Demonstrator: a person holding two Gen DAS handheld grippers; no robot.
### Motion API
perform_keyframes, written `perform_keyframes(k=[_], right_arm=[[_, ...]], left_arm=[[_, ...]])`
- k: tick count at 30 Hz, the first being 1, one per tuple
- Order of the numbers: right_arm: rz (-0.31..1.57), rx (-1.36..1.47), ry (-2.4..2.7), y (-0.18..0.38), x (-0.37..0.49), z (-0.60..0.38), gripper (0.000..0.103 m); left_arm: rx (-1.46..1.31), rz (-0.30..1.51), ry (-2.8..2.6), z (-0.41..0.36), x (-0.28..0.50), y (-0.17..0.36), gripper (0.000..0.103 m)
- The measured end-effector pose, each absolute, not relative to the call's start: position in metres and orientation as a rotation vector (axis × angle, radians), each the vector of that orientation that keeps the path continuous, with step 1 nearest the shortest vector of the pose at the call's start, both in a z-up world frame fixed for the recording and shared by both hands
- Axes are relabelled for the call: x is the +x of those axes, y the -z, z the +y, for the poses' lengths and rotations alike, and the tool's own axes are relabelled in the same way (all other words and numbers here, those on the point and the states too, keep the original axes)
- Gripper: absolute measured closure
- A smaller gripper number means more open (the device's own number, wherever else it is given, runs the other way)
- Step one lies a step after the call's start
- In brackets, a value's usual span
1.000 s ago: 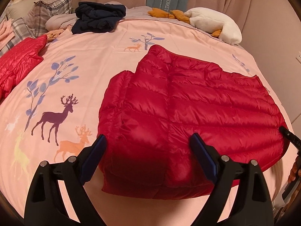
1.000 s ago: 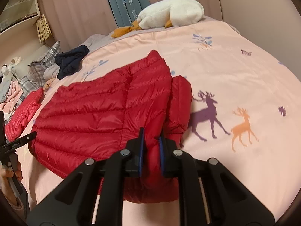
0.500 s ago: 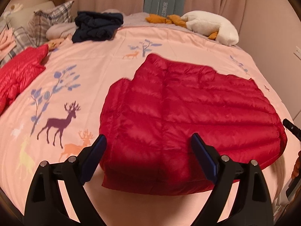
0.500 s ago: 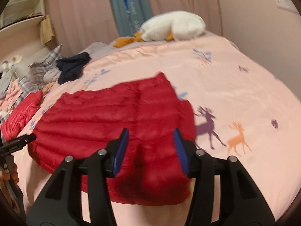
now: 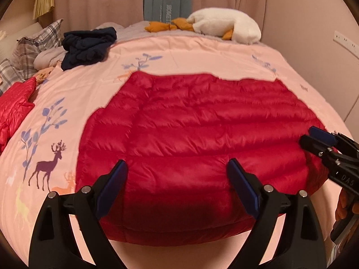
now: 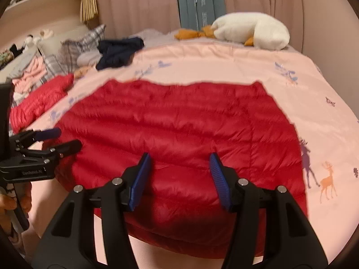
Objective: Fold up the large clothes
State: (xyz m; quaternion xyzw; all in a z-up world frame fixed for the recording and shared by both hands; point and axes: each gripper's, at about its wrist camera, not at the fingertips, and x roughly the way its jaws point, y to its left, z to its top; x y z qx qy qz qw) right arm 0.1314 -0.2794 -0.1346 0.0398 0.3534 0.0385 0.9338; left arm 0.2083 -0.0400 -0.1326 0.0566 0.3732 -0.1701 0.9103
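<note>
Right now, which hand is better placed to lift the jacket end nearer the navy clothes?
Left. The left gripper hovers open at that end of the red jacket; the right gripper, fingers just opened on nothing, sits opposite.

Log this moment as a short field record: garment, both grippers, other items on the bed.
garment: red down jacket, lying flat on pink bedspread
left gripper: open, nothing between pads
right gripper: jaws just opened, jacket not gripped
other items: navy garment, goose plush, second red jacket
</note>
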Motion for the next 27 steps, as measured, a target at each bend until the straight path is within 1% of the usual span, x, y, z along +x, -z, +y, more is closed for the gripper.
perform_keyframes(k=[6, 13, 16, 21, 24, 27], right_arm=[[0.77, 0.084, -0.084, 0.147, 0.128, -0.277, 0.047], [0.741, 0.124, -0.095, 0.132, 0.123, -0.282, 0.047], [0.698, 0.108, -0.079, 0.122, 0.119, -0.283, 0.043], [0.652, 0.129, -0.019, 0.112, 0.12, -0.302, 0.041], [0.66, 0.147, 0.018, 0.115, 0.122, -0.313, 0.04], [0.701, 0.161, 0.045, 0.126, 0.129, -0.323, 0.04]], left_arm=[[0.149, 0.819, 0.349, -0.042, 0.209, 0.15, 0.012], [0.139, 0.824, 0.349, -0.038, 0.204, 0.147, 0.012], [0.128, 0.811, 0.345, -0.036, 0.201, 0.141, 0.012], [0.083, 0.785, 0.299, -0.024, 0.209, 0.132, 0.012], [0.06, 0.801, 0.28, -0.017, 0.215, 0.135, 0.012], [0.034, 0.854, 0.293, -0.014, 0.221, 0.145, 0.012]])
